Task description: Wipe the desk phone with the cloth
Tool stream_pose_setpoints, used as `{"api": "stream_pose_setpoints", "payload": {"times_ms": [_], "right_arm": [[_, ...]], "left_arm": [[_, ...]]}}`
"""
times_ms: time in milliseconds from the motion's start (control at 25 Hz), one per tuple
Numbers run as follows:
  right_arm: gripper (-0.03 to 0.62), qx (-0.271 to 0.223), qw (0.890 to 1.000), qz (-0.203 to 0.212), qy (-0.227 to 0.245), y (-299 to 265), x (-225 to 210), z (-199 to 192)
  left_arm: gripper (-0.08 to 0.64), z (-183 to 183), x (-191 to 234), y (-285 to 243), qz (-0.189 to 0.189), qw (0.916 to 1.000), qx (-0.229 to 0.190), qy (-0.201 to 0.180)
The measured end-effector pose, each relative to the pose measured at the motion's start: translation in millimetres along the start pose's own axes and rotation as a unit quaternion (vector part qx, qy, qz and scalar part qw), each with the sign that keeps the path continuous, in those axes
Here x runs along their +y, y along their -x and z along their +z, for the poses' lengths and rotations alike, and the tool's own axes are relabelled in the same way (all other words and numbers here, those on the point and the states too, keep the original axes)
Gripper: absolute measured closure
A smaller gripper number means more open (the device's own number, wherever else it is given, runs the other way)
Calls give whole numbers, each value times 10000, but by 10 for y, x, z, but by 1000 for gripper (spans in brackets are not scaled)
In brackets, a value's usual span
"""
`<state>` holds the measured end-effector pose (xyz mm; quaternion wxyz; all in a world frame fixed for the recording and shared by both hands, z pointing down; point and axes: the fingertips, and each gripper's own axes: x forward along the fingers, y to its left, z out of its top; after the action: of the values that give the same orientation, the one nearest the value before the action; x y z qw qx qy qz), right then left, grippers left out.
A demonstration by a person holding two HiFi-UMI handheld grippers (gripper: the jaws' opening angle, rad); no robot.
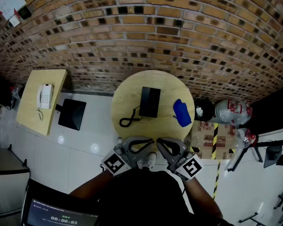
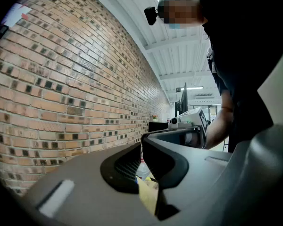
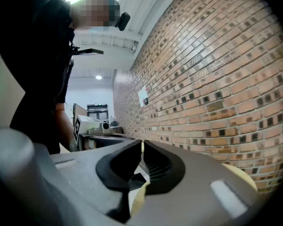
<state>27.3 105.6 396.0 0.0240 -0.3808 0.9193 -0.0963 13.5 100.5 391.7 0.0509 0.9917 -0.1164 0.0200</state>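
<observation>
The grey left gripper (image 1: 142,144) and right gripper (image 1: 163,144) point level at each other beside the round wooden table (image 1: 132,92). Both sit closed, empty.

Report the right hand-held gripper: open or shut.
Shut: jaws of the right hand-held gripper meet, nothing between them.

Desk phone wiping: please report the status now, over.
Left tongs shut, empty; right tongs shut, empty. Desk phone untouched on round table, blue cloth beside it. Nothing in the way.
</observation>
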Motion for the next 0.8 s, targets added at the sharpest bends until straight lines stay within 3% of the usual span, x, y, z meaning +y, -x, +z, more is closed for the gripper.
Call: {"api": "stream_pose_setpoints", "payload": {"times_ms": [240,440,800], "right_arm": [[586,221,9992,-292,-180,39,-304,-141],[586,550,9966,-621,-8,104,-798,-530],[577,1461,9781,-1470,-199,230,-1804,-1360]], "left_arm": [[546,-105,134,-56,80,9998,165,22],[546,-338,248,-183,-48,9991,426,32],[523,-738,505,-498,-212,9968,759,145]]}}
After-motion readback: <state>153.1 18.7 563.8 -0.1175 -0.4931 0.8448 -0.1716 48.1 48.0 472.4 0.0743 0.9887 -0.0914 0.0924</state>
